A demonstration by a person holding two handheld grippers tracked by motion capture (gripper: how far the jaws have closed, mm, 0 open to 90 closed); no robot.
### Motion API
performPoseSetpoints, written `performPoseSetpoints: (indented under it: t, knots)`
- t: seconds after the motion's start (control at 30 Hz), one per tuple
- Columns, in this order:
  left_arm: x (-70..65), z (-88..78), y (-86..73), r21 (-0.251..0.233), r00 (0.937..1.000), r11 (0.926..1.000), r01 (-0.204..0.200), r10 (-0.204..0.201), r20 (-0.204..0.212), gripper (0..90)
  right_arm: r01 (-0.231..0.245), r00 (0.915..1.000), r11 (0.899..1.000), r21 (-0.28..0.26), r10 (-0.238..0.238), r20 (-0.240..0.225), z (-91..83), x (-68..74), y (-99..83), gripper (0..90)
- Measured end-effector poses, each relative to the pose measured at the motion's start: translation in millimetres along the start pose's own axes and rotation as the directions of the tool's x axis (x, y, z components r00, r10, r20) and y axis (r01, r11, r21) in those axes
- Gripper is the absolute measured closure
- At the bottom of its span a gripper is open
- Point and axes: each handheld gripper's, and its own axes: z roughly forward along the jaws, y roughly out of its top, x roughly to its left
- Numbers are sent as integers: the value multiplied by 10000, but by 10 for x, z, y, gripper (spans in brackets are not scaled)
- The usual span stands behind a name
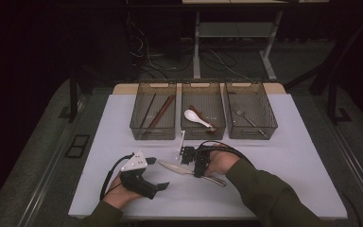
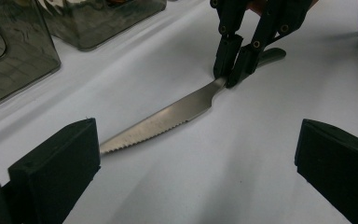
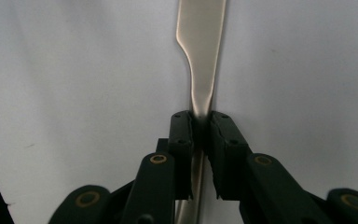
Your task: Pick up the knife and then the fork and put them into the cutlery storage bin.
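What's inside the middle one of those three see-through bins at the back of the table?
The middle bin holds a white spoon lying over a brown utensil. The spoon covers most of that brown piece, so I cannot tell what it is.

You find no writing to read here: no word, label, brand, number or sign is legible on anything in these views.
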Motion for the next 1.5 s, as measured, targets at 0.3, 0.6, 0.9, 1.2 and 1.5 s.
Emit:
performPoseSetpoints:
  t: [0.3, 0.6, 0.9, 1.2, 1.5]
  knots:
    - [8, -1, 2, -4, 10000, 10000, -46, 46, -30, 0, -50, 9999, 10000, -50, 50, 123, -6, 15, -8, 798]
    - [13, -7, 1, -21, 10000, 10000, -5, 5, -78, 0, -472, 9989, 9930, -1085, 473, -8, -111, -76, -149, 798]
    - [17, -6, -1, 4, 9999, 10000, 0, 0, -104, 0, -935, 9956, 9658, -2419, 927, -148, -219, -192, -366, 798]
    - [19, -1, -4, 21, 9999, 10000, -15, 15, -114, 0, -1229, 9920, 9052, -4068, 1244, -227, -289, -244, -604, 798]
    - [23, -2, -5, 47, 9999, 10000, 22, -21, -116, 0, -1823, 9824, 8159, -5487, 1744, -670, -318, -290, -863, 799]
